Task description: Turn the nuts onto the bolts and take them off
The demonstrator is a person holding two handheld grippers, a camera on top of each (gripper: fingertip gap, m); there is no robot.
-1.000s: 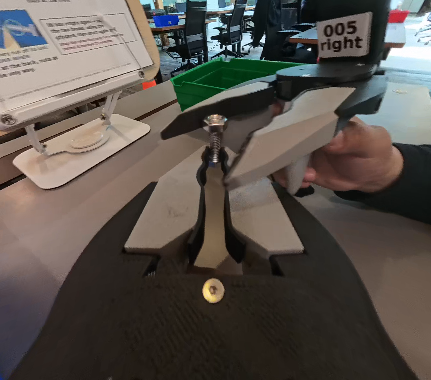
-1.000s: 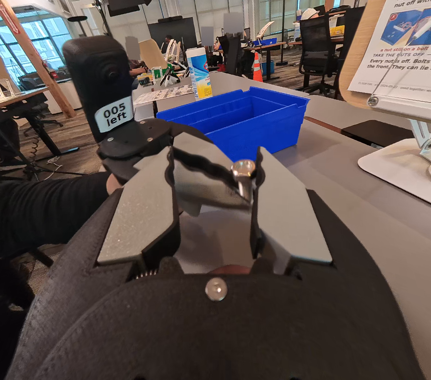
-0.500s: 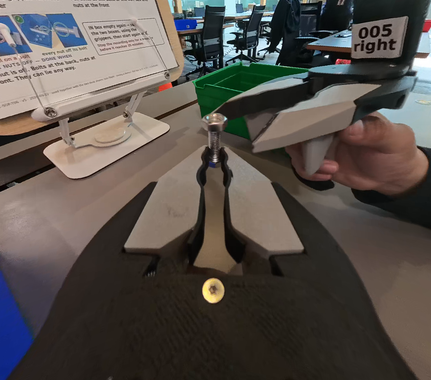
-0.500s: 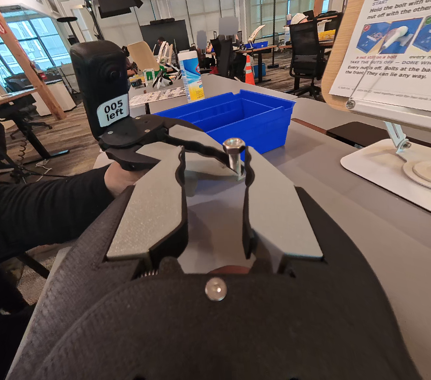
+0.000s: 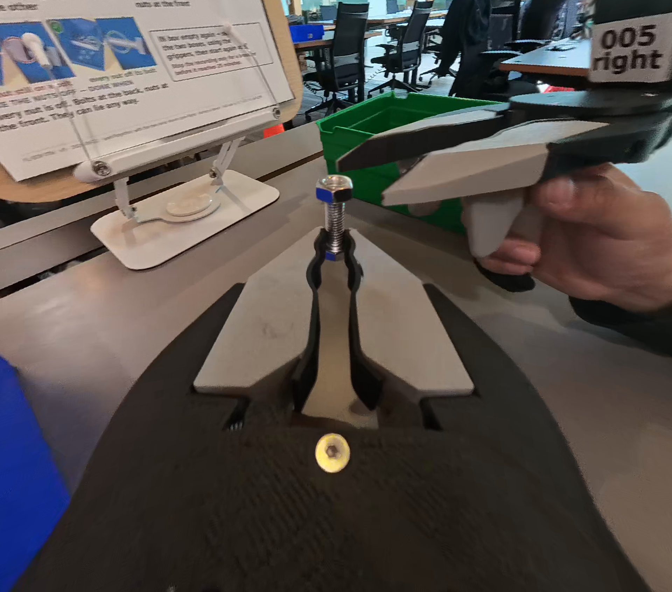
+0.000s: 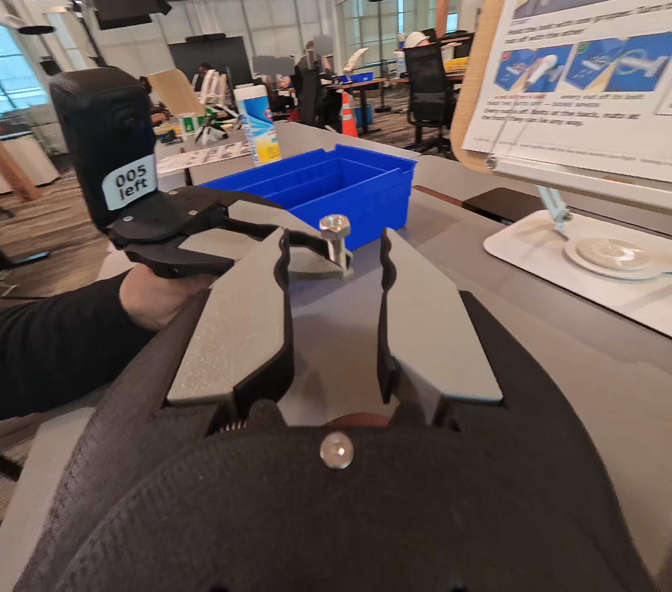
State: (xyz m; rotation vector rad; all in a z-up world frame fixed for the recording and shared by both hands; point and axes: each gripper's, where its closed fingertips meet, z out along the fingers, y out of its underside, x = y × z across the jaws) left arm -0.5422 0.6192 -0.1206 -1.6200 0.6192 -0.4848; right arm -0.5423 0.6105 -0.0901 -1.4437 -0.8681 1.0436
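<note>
Since the earlier frame, right claw point(image 5: 360, 182) has backed off the nut point(image 5: 334, 188). Left wrist view: left claw point(image 5: 334, 247) is clamped on the upright bolt point(image 5: 334, 229) above the worktop point(image 5: 91, 313), nut at its tip. Right wrist view: right claw point(image 6: 332, 247) stands apart, empty, near the bolt point(image 6: 336, 249).

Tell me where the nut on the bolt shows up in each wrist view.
Left wrist view: the nut is just above centre, atop the upright bolt clamped in the left gripper.
Right wrist view: the nut is at centre, beyond the open right gripper.
Shared landmark: the instruction stand.
</note>
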